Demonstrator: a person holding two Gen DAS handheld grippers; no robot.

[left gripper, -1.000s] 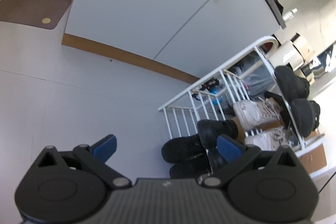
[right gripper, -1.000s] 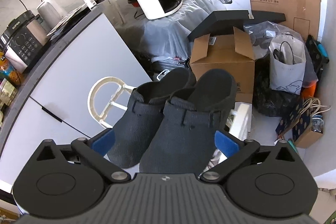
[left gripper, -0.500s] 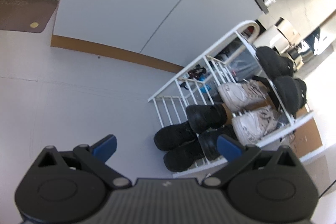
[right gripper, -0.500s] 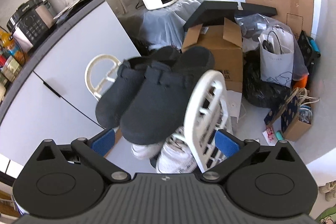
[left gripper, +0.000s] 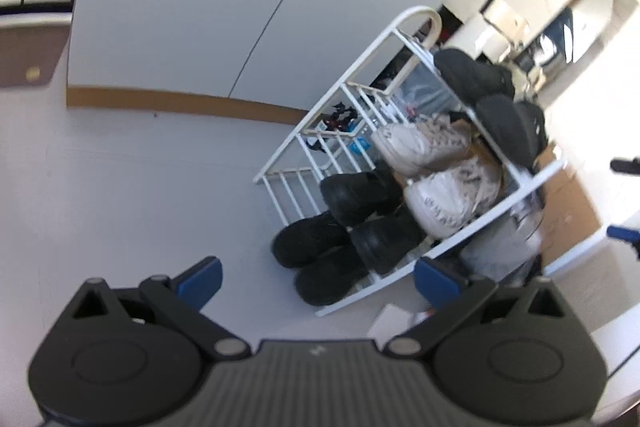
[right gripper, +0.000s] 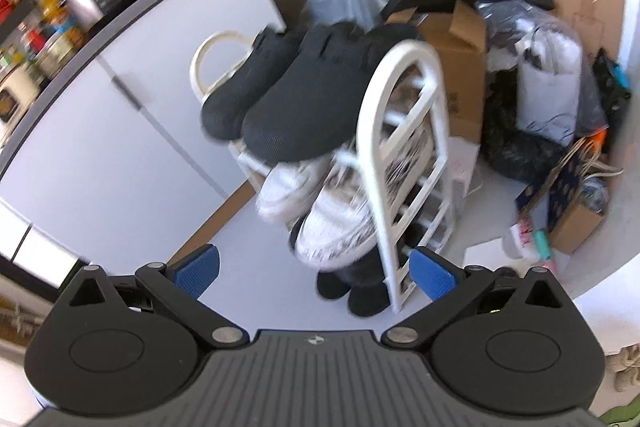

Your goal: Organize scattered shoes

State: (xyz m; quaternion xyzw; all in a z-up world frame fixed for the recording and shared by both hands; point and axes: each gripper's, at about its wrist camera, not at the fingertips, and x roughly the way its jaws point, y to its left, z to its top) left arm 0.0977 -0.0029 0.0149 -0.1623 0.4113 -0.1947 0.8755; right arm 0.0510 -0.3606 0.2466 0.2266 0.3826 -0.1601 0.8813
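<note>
In the left wrist view, the left gripper [left gripper: 318, 277] hangs over pale floor [left gripper: 132, 187], its blue-padded fingers [left gripper: 200, 281] spread wide with nothing between them. Behind it stands a pale cabinet [left gripper: 208, 7] with a brown strip along its foot. To the right of that is the white shoe rack [left gripper: 380, 43], which looks tilted in this view. On its lowest level sit two black shoes [left gripper: 360, 197], toes pointing out over the front edge, and two more black shoes [left gripper: 310, 243] lie on the floor touching the rack's foot. One level up is a pair of pale sneakers [left gripper: 420, 147], side by side. On the top level lies a pair of dark clogs [left gripper: 472, 75]. Farther right, a cardboard box [left gripper: 568, 195] stands just behind the rack, and a blue tip of the other gripper shows at the frame's edge.

In the right wrist view, the right gripper [right gripper: 314, 273] also has its fingers [right gripper: 432, 273] wide apart and empty, held clear of the rack. On the left runs the cabinet's dark worktop [right gripper: 120, 11] crowded with a kettle and jars. In the middle, the clogs [right gripper: 304, 107] rest side by side on the rack's top level, toes overhanging, with the sneakers [right gripper: 332, 223] directly under them. To the right are the rack's arched end frame [right gripper: 372, 163], an open cardboard box [right gripper: 464, 67], and then bags [right gripper: 548, 87] piled against the wall.
</note>
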